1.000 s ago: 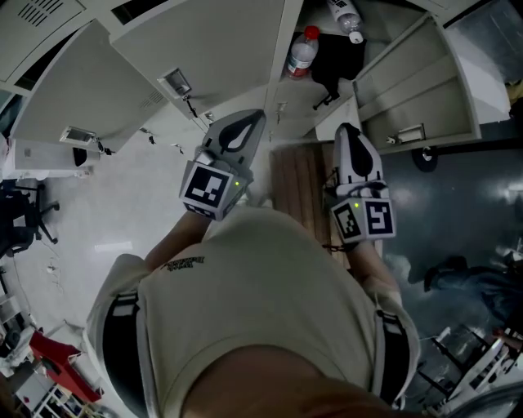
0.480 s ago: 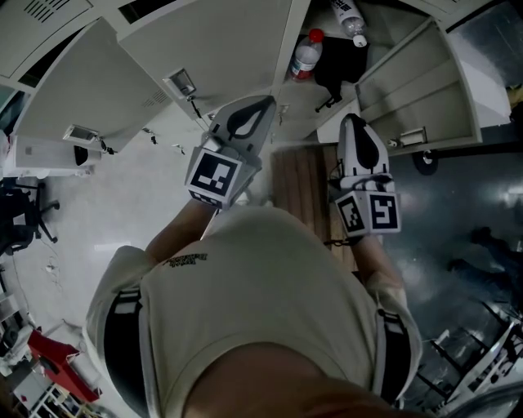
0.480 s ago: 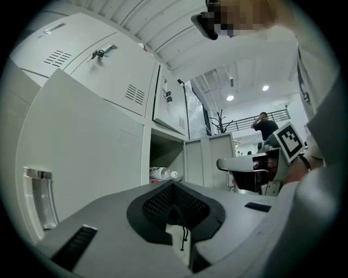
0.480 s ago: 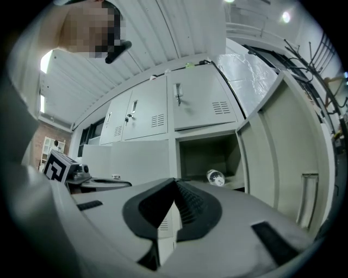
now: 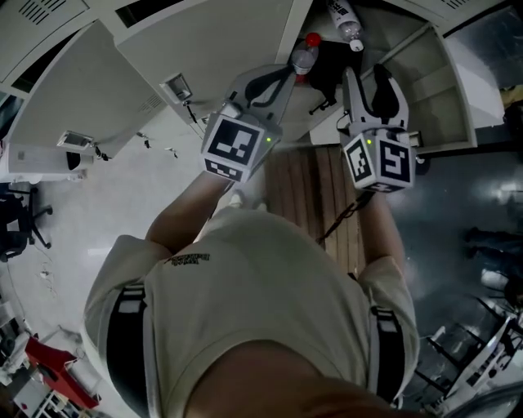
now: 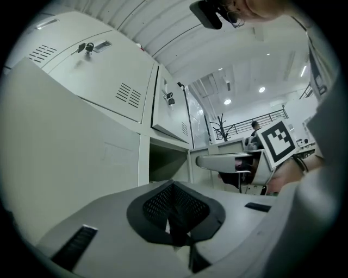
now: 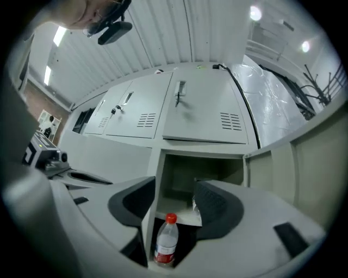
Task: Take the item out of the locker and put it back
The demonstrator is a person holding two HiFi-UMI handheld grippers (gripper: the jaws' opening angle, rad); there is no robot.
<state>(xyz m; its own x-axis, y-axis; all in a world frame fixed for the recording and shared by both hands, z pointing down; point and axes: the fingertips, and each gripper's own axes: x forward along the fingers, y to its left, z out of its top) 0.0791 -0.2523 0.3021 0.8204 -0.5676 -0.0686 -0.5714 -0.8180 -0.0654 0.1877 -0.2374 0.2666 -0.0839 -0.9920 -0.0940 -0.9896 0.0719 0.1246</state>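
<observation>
So the biggest thing ahead of both grippers is the grey locker bank [image 7: 179,108], with shut vented doors above and off to the left of the jaws. One compartment [image 7: 190,174] is open straight ahead of the right gripper [image 7: 175,203]. Its door [image 7: 321,163] is swung out past the right jaw, so that side is walled off, while the space above the jaws is free.

The compartment's left post [image 7: 151,217] lines up just inside the left jaw in the right gripper view. A shelf edge [image 7: 182,218] runs across the gap, above the darker lower section.

The right gripper's jaws have just been opening and now stand apart. Nothing is pinched between them.

The bottle [image 7: 165,241], clear with a red cap, stands upright in that lower section. It shows through the gap between the jaws but sits farther in, and the pads aren't touching it. There's little room between it and the post on its left, and more open dark space on its right.

The left gripper [image 6: 174,203] has its jaws closed together with nothing in them. It faces a flat shut door [image 6: 65,163], and an open gap lies off past its right jaw.

In the head view a second clear bottle [image 5: 343,18] lies on the shelf beyond the right gripper's tips.
</observation>
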